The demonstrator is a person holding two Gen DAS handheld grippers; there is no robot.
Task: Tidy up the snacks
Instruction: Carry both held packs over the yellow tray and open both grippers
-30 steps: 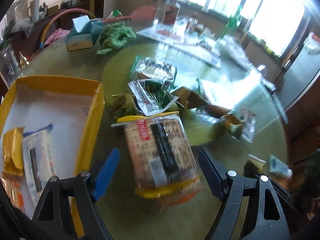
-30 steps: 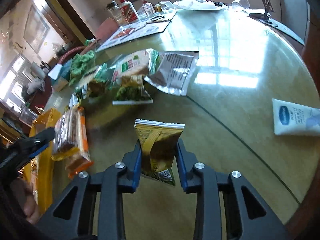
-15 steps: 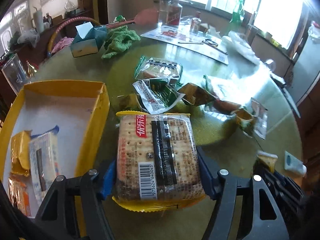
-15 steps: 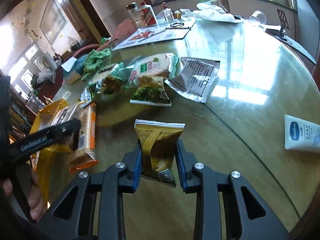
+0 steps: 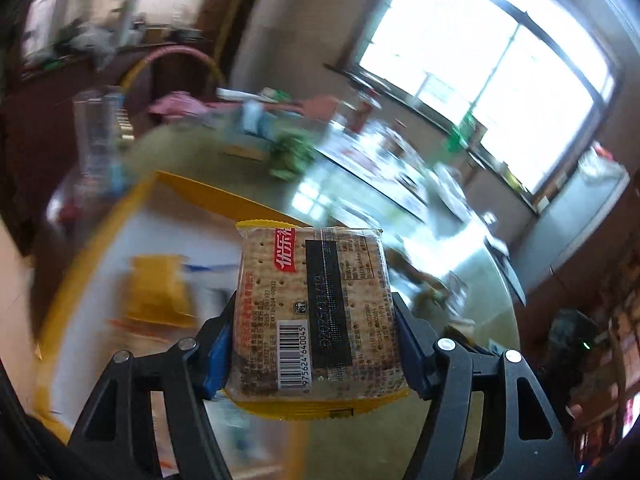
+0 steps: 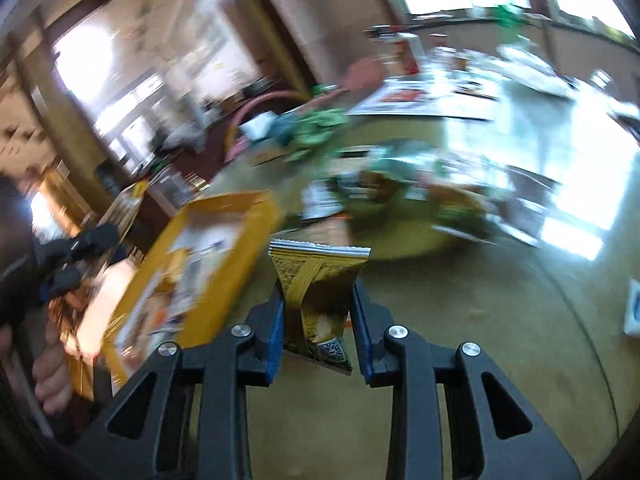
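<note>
My left gripper [image 5: 314, 344] is shut on a cracker pack [image 5: 316, 308] with a yellow wrapper and a barcode, held in the air over the yellow box [image 5: 200, 190]. The box has a white floor and holds a yellow packet [image 5: 158, 292] and other snacks. My right gripper [image 6: 318, 316] is shut on a small yellow-green snack packet [image 6: 318, 292], held above the table just right of the yellow box [image 6: 240, 248]. The left gripper [image 6: 76, 256] shows at the left edge of the right wrist view. Loose snack packets [image 6: 400, 188] lie blurred on the table beyond.
A round glass-topped table [image 6: 500, 320] carries a green cloth [image 6: 316, 128], a tissue box [image 5: 256, 120], papers and bottles at the back. A white tube [image 6: 634, 308] lies at the right edge. A clear plastic bottle [image 5: 98, 136] stands left of the box.
My left gripper closed on the cracker pack, lifted it and swung left over the yellow box. My right gripper, still holding its packet, moved left toward the box. Both views are motion-blurred.
</note>
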